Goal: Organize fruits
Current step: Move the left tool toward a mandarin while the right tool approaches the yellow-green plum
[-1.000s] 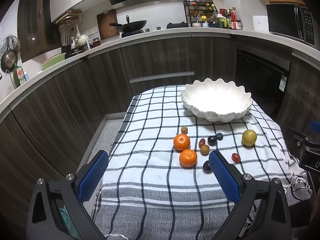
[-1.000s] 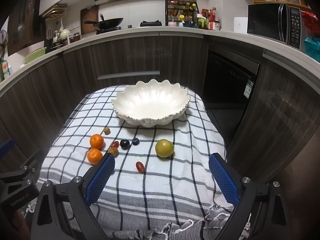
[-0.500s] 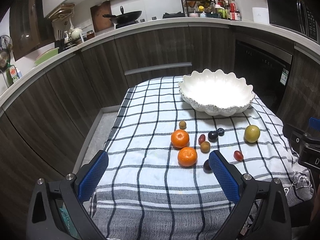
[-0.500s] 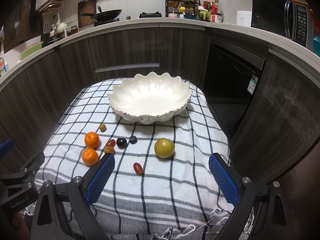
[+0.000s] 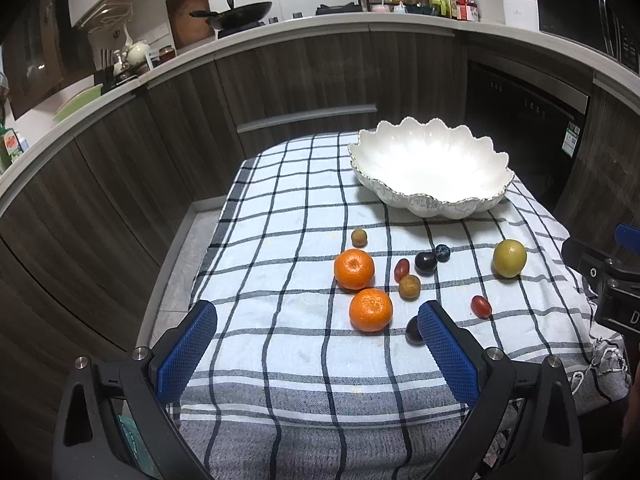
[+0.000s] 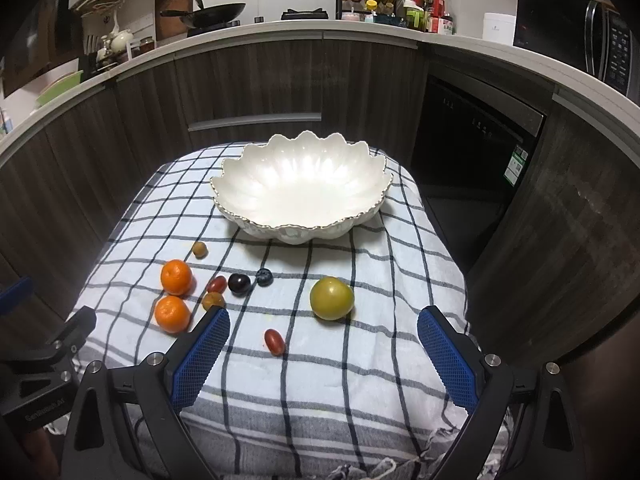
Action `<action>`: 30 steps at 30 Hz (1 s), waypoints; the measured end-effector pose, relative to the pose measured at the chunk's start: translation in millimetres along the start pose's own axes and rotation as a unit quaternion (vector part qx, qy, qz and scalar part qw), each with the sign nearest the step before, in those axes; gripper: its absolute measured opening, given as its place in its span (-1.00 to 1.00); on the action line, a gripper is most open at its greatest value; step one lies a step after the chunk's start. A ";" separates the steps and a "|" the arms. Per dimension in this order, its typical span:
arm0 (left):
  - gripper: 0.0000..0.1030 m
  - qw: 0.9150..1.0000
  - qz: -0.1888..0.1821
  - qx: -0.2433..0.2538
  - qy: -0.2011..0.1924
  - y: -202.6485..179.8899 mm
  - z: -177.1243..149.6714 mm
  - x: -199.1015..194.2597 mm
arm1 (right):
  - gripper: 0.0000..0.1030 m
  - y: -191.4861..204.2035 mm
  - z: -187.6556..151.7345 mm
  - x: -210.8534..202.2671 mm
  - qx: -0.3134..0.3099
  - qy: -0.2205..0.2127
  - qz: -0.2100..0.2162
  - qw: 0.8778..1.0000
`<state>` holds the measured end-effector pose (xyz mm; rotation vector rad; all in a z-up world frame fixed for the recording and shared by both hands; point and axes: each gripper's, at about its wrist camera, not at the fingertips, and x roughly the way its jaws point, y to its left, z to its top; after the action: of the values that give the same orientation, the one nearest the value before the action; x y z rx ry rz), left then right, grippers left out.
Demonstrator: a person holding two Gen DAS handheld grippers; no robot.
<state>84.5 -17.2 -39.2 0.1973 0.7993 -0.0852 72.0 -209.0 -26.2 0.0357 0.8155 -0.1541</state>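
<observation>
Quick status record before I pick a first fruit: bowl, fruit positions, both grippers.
bowl: scalloped white ceramic bowl, nothing in it, at far end of the checked blue-and-white cloth
oranges: two orange mandarins, side by side on the cloth
large fruit: yellow-green round fruit, alone, nearer the right gripper
small fruit: red grape tomato, dark plum, blueberry, all loose on cloth
left gripper: open, holding nothing
right gripper: open, holding nothing

A: You've brought the left gripper [image 5: 316, 344] and right gripper [image 6: 324, 352] forward; the bowl [image 6: 256, 196] and fruit look larger now.
B: Your jaws opened or closed?
A: Neither; only the approach changed.
</observation>
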 end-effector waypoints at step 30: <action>0.84 0.996 -0.029 0.006 0.087 -16.1 9.5 77.0 | 0.87 -3.5 12.2 65.5 -0.010 0.041 -0.010 0.999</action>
<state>142.3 -35.0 -90.4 0.1947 0.9782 -0.1299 124.6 -221.6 -65.3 0.0161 0.8998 -0.1637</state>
